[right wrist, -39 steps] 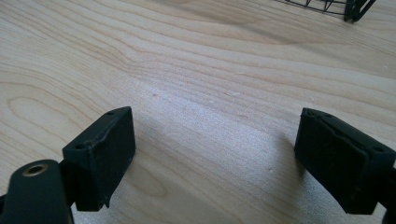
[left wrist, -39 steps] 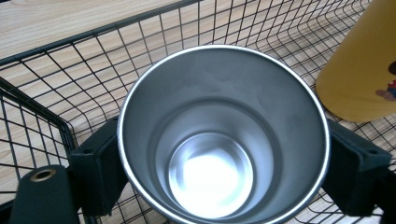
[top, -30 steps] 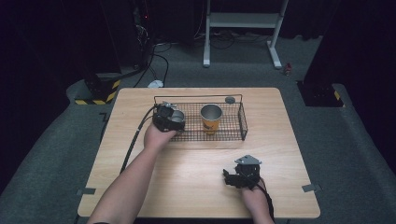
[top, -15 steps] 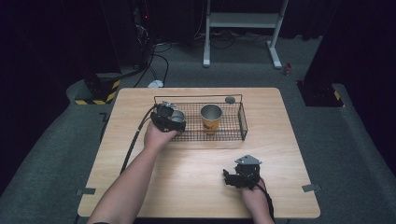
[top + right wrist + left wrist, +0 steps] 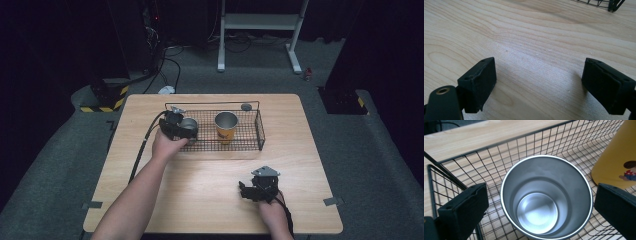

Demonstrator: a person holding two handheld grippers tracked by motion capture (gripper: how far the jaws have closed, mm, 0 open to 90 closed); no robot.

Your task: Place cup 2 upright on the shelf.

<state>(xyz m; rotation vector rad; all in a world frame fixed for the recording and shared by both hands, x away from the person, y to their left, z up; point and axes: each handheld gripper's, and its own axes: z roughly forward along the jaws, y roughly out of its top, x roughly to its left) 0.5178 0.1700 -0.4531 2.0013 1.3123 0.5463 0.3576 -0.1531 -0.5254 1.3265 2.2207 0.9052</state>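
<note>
Your left gripper point(image 5: 541, 202) has just been opening; its jaws stand clear of the steel cup point(image 5: 546, 197), now in the wire basket point(image 5: 250, 142) beside the yellow cup point(image 5: 226, 126). Your right gripper point(image 5: 539, 82) rests jaws apart and empty on the table point(image 5: 200, 190). Withdrawing the left looks like what's left.

Table point(image 5: 200, 200): light wood, on grey carpet. Behind its far edge, white stand point(image 5: 260, 30). Off its far-left corner, yellow-black striped block point(image 5: 107, 97) and cables point(image 5: 167, 75). On the table near the far edge, small grey disc point(image 5: 246, 107).

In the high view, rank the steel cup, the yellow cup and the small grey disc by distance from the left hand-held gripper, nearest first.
1. Steel cup: between the left hand-held gripper's open jaws, basket's left end.
2. Yellow cup: mid-basket, to the right.
3. Small grey disc: behind the basket's far rim.
</note>
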